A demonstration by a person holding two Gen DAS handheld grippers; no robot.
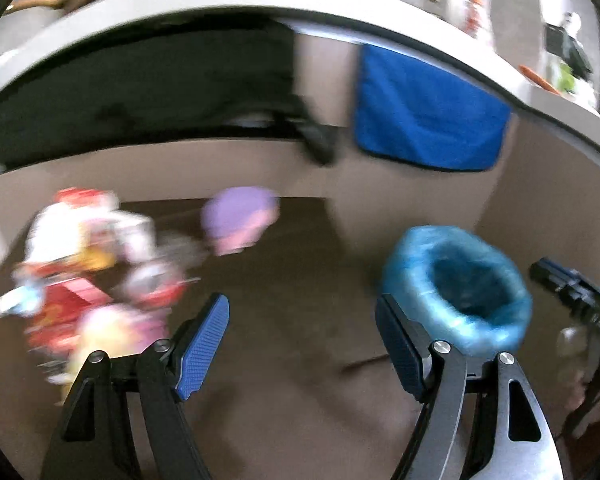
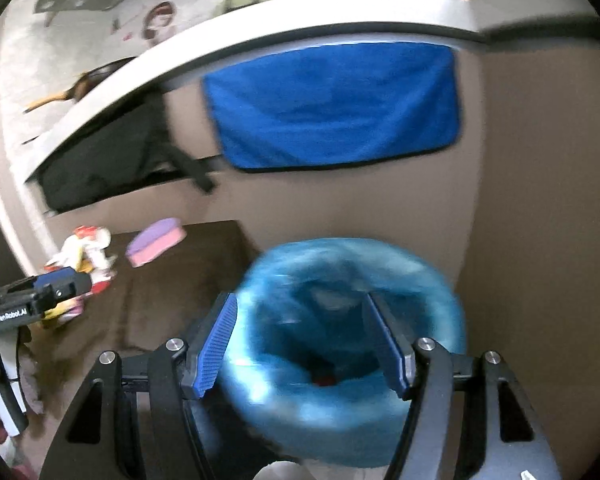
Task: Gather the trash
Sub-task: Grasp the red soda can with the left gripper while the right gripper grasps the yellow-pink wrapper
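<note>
At far left the trash pile [image 1: 84, 280] lies on the brown table [image 1: 280, 360], a purple sponge [image 1: 240, 218] just beyond it. The left tool [image 1: 302, 344] hangs wide and empty beside the pile; it should drop squarely over one wrapper. Right, the bin [image 2: 340, 352] sits under the right tool [image 2: 300, 344], also wide, holding nothing.

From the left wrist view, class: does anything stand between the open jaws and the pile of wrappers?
Nothing visible does. The left gripper is open, and only bare brown surface separates it from the wrappers, lying ahead to its left.
</note>
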